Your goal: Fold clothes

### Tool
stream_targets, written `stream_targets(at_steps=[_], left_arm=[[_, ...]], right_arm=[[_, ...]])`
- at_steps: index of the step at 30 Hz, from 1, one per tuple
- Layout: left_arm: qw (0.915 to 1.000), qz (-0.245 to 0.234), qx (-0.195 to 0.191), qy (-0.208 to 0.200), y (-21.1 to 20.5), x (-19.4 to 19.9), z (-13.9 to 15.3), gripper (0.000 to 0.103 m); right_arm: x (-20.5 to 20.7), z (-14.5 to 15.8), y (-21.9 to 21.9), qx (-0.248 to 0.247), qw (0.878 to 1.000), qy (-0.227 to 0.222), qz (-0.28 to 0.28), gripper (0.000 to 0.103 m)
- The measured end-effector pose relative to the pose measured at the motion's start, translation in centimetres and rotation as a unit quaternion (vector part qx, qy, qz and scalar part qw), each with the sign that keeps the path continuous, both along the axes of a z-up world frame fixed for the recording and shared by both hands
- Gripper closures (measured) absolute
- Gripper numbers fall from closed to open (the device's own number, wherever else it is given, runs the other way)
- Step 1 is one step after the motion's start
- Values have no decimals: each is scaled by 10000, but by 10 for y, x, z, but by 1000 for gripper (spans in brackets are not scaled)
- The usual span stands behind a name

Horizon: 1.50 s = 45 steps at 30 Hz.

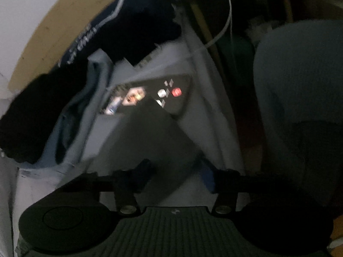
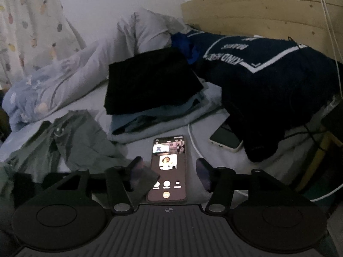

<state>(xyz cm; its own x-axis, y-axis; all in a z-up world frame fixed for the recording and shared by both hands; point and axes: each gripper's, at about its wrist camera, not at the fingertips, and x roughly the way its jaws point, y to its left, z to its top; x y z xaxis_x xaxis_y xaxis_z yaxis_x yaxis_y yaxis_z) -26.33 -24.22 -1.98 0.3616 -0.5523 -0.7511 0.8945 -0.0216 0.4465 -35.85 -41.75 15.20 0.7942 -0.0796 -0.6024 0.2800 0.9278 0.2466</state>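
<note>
Here both tools hang empty, fingers apart: the right gripper [image 2: 169,172] over a lit phone [image 2: 168,169] on the bed [image 2: 214,150], the left gripper [image 1: 178,175] above the same sheet (that view is blurred). The folded clothes [image 2: 154,94] sit stacked behind the phone; a green shirt [image 2: 81,141] lies crumpled to their left.

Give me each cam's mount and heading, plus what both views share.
Left wrist: on the left tool, tilted down at the bed edge; its own open fingers show; lit phone ahead.
Right wrist: on the right tool, looking across the bed toward the wooden headboard; its own open fingers show.
Shared: lit phone, folded clothes stack, navy garment.
</note>
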Motion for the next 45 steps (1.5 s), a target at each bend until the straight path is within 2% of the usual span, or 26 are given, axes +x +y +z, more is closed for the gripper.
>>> stream_targets(at_steps=[2, 3, 4, 8, 10, 12, 14, 16, 18, 20, 24, 28, 32, 33, 34, 35, 36, 37, 40, 41, 42, 43, 45], left_arm=[[9998, 57, 18, 175, -2, 3, 1, 67], [9995, 103, -21, 306, -2, 6, 5, 88], [9985, 252, -248, 419, 2, 8, 13, 96], [9877, 795, -1017, 878, 21, 19, 41, 96], [9845, 911, -1151, 965, 30, 20, 45, 96], [9786, 1109, -1296, 1149, 40, 24, 49, 96], [9720, 1287, -1479, 1294, 46, 32, 53, 96], [9675, 1399, -1628, 1338, 53, 37, 59, 96], [9652, 1461, -1707, 1341, 56, 42, 64, 96], [9657, 1462, -1712, 1297, 60, 43, 69, 96], [9666, 1458, -1704, 1237, 64, 44, 72, 96], [9659, 1475, -1758, 1203, 69, 44, 75, 96], [9654, 1483, -1777, 1204, 70, 41, 74, 96], [9653, 1487, -1776, 1206, 71, 40, 73, 96], [9653, 1491, -1774, 1208, 71, 39, 72, 96], [9653, 1493, -1762, 1216, 71, 37, 71, 96], [9654, 1495, -1750, 1224, 71, 35, 69, 96], [9655, 1494, -1742, 1230, 71, 33, 67, 95], [9654, 1462, -1803, 1188, 72, 23, 62, 93], [9651, 1471, -1842, 1145, 72, 19, 60, 90], [9646, 1486, -1883, 1094, 72, 14, 59, 77], [9637, 1540, -1940, 995, 72, 9, 58, 68], [9613, 1655, -2052, 794, 72, 0, 56, 54]], right_arm=[[-2, 2, 2, -13, 10000, -31, 19, 43], [-2, 2, 2, -2, 10000, -26, 38, 43], [-2, 2, 2, 9, 10000, -21, 56, 43], [-1, -4, 4, 124, 9996, 59, 240, 39], [3, -10, 4, 235, 9991, 120, 342, 38], [8, -16, 8, 113, 9984, 197, 527, 39], [14, -24, 23, -389, 9941, 337, 951, 39], [24, -31, 37, -987, 9832, 466, 1463, 39], [35, -35, 50, -1605, 9655, 509, 1988, 39], [46, -39, 62, -2212, 9411, 549, 2499, 39], [67, -39, 82, -3325, 8779, 557, 3401, 39], [84, -37, 97, -4238, 7987, 590, 4230, 39], [92, -44, 115, -4762, 7203, 660, 5000, 40], [93, -47, 120, -4855, 6997, 739, 5189, 43], [95, -50, 124, -4941, 6785, 820, 5373, 51], [96, -49, 126, -4900, 6748, 885, 5447, 93], [97, -48, 127, -4852, 6719, 950, 5516, 98], [98, -46, 128, -4803, 6688, 1014, 5583, 98], [97, -32, 131, -4628, 6845, 958, 5551, 98], [98, -26, 133, -4587, 6858, 967, 5567, 98], [99, -20, 135, -4546, 6868, 980, 5586, 98], [98, -14, 137, -4570, 6854, 939, 5591, 98], [100, -5, 141, -4616, 6778, 964, 5641, 98]])
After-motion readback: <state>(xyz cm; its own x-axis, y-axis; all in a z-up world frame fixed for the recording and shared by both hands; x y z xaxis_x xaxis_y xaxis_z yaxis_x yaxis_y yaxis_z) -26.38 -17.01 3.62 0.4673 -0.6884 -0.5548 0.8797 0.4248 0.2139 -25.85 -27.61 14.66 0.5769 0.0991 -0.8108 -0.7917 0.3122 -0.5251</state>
